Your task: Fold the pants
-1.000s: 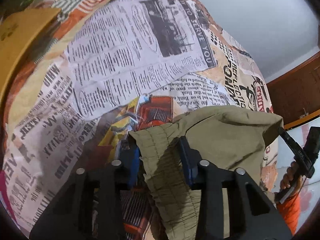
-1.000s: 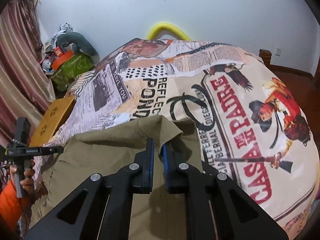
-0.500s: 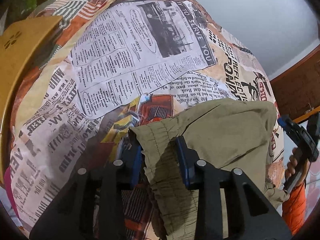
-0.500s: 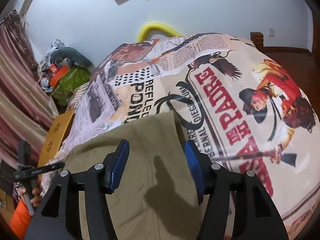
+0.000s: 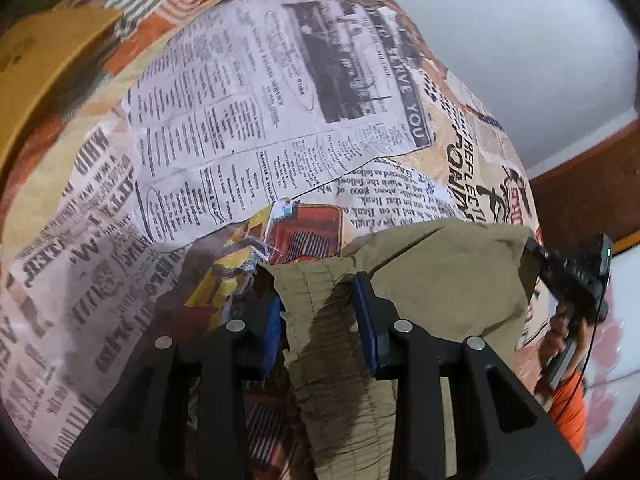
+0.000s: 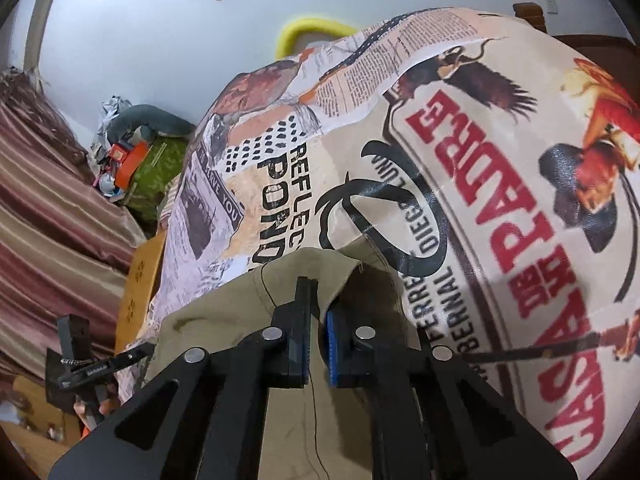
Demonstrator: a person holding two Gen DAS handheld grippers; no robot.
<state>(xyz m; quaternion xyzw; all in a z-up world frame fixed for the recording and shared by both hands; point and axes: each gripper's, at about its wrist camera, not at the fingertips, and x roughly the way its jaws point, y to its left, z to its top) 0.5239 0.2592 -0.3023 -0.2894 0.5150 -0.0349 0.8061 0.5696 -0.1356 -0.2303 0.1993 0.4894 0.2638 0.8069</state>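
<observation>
Right claw [image 6: 318,332]: pads pinched shut on the far corner edge of the olive-khaki cotton pants [image 6: 248,320]. Half a second ago those pads were spread wide over flat cloth, so this is a fresh re-grab. Left claw [image 5: 320,312]: straddles the gathered elastic waistband, pads still apart much as before, cloth bunched between them but not squeezed. Can't call it a firm hold; looks loose.

The pants lie on the bed, on the newspaper-and-western-poster print bedspread [image 5: 240,120], at its near edge, already doubled into a broad slab. Waistband end toward the newsprint side of the bedspread, the pinched corner beside the black swirl logo.

Farther out past the bedspread: a yellow foam hoop [image 6: 308,32] by the white wall, a tan wooden board [image 5: 44,72] off the newsprint side.

Judgement: one end secured, the other not yet; probably the next fold is being set up.
</observation>
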